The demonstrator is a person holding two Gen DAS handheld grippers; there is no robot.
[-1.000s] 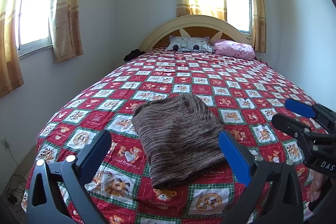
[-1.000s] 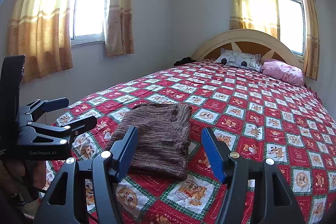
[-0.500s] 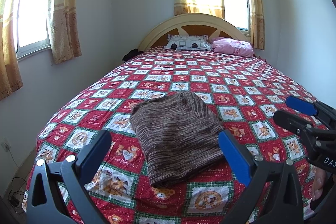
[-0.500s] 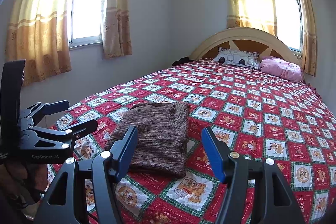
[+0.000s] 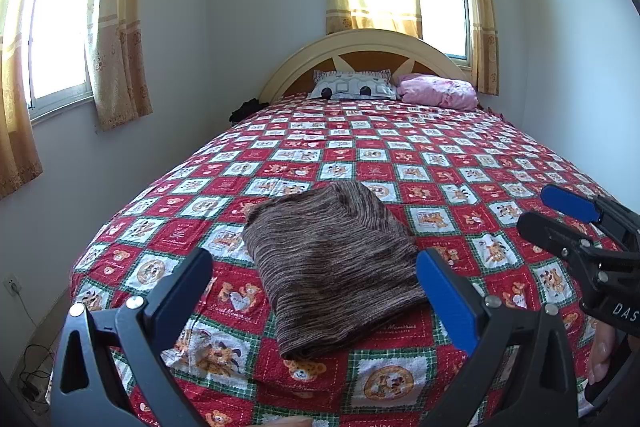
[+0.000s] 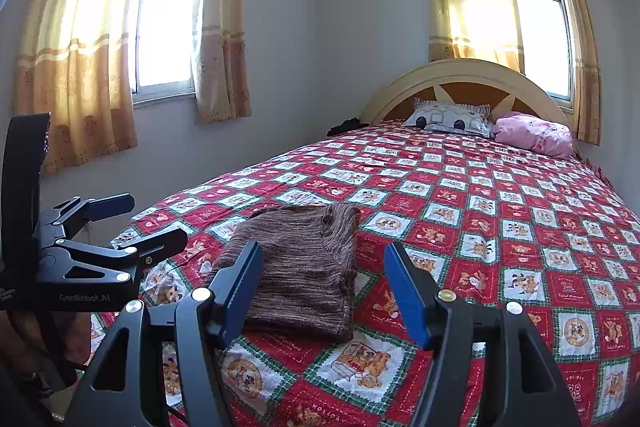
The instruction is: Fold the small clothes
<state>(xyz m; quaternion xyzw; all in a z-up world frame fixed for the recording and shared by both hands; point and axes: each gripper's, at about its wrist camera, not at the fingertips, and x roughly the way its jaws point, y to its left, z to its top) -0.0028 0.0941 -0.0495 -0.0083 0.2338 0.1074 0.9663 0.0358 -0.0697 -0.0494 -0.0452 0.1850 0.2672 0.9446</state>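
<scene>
While I am holding both tools above the near end of the bed (image 5: 440, 155), my left gripper (image 5: 316, 291) and my right gripper (image 6: 324, 285) are both standing open with nothing between their blue pads, neither touching cloth. The brown knit garment (image 5: 332, 263) is lying folded into a thick rectangle on the red patchwork bedspread (image 6: 500, 227), close to the near edge and well apart from the 2 pillows (image 5: 352, 85) at the headboard.

I am judging the fold as mostly done, so the risk now is undoing it: if 1 pad is catching only the top layer, the stack will be peeling open, and a drag across the bedspread will be bunching it. The knit looks soft and loose, so a shallow pinch may be slipping.

I am not seeing the underside layers or how many folds there are. The dark bundle (image 5: 244, 109) beside the headboard is too small to identify, and my hands are mostly cut off at the frame edges
</scene>
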